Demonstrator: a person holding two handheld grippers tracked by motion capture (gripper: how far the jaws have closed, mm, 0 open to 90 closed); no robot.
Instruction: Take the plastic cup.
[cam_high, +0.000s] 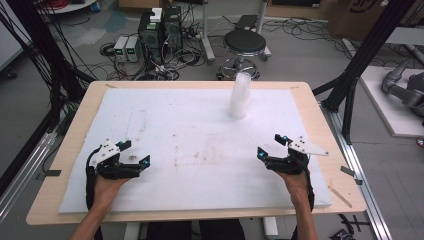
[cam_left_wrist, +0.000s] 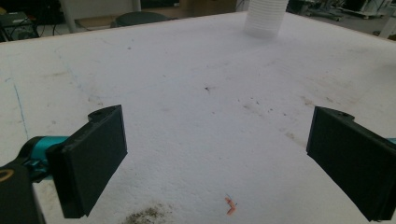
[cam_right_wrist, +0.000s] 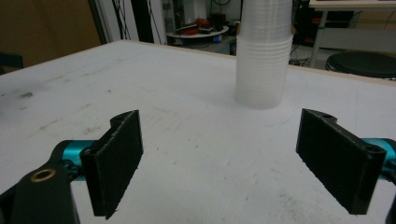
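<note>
1. High view: the table is covered by a white foam sheet (cam_high: 200, 145) with some dirty smudges on it. A stack of clear plastic cups (cam_high: 240, 96) stands upright near the far edge, a bit right of centre. The left gripper (cam_high: 135, 154) sits low over the near-left part of the sheet, held from below by the person's left hand (cam_high: 106, 186), jaws spread apart with nothing between them. The right gripper (cam_high: 270, 146) is over on the near-right side, held by the right hand (cam_high: 295, 181), jaws also spread and empty. Both grippers are well apart from the cups, though the right one is the nearer of the two. Off the table there's a black stool (cam_high: 244, 44) on the floor behind it, plus a tangle of cables and boxes.

2. Left gripper view: the two black jaws stand wide apart, just bare foam sheet (cam_left_wrist: 196, 116) between them. The cup stack (cam_left_wrist: 265, 18) is far off at the top edge, right of centre, only its lower part in frame. There's a tiny orange scrap (cam_left_wrist: 229, 205) on the foam close to the jaws.

3. Right gripper view: jaws wide apart again, gripping nothing. The cup stack (cam_right_wrist: 264, 60) stands upright straight ahead, lined up roughly with the gap between the jaws but not touching either one. The stool (cam_right_wrist: 362, 63) peeks in behind it on the right.
</note>
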